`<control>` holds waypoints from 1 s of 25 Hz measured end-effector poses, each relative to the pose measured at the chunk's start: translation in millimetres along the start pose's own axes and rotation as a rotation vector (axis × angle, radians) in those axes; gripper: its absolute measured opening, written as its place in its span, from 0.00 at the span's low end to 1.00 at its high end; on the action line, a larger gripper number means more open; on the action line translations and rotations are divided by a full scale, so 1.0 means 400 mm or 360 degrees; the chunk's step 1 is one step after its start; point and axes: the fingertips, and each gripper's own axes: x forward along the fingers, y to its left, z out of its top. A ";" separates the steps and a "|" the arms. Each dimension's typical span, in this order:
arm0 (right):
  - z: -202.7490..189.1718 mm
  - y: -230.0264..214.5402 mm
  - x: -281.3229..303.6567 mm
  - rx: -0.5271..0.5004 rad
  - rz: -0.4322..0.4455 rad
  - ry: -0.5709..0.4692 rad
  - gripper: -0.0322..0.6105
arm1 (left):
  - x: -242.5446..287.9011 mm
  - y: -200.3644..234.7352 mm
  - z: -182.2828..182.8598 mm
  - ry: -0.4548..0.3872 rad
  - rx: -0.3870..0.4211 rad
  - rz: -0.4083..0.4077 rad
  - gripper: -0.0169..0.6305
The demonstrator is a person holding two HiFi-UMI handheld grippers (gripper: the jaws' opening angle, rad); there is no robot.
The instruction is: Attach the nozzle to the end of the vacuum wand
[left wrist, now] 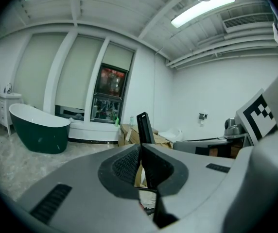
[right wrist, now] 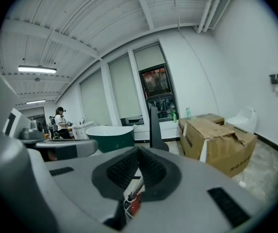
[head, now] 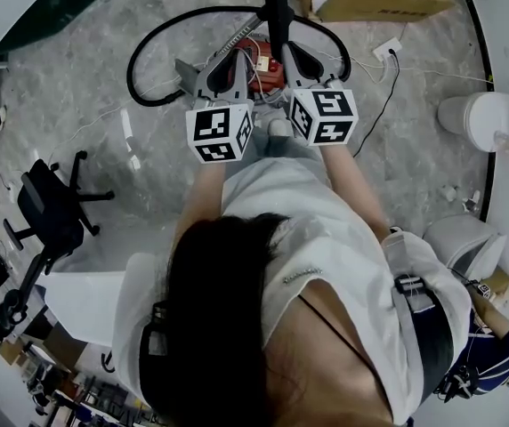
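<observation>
— What are your hands doing?

— Both are clenched on nothing. My left hand-held gripper (left wrist: 140,148) and right hand-held gripper (right wrist: 139,152) have their pads pressed together. They sit side by side, aimed at the vacuum wand (right wrist: 153,125), which stands upright just beyond the tips, by the red vacuum body (head: 268,65) on the floor (head: 103,87).

— And the nozzle?

— I can't pick it out, nor the wand's end. This fits going for the parts as well as a finished join just released. Either way, I'd want that end in sight.

— Containers?

— A cardboard box (right wrist: 217,142) with loose flaps and a bathtub (right wrist: 111,136). Their insides are hidden.
</observation>
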 end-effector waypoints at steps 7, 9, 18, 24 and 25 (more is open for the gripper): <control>-0.002 0.033 -0.003 -0.0054 0.0049 0.0009 0.07 | -0.004 -0.002 -0.006 0.0019 -0.0008 -0.0008 0.04; -0.005 0.036 -0.006 -0.0074 0.0051 0.0014 0.07 | -0.004 -0.007 -0.006 0.0017 -0.0006 -0.0017 0.04; -0.031 0.053 -0.014 -0.0093 0.0047 0.0050 0.07 | -0.019 -0.022 -0.020 0.0035 0.0062 -0.0045 0.04; -0.040 0.057 -0.010 -0.0110 0.0048 0.0073 0.07 | -0.018 -0.022 -0.024 0.0045 0.0050 -0.0044 0.04; -0.044 0.058 -0.009 -0.0109 0.0049 0.0079 0.07 | -0.018 -0.023 -0.024 0.0046 0.0060 -0.0044 0.04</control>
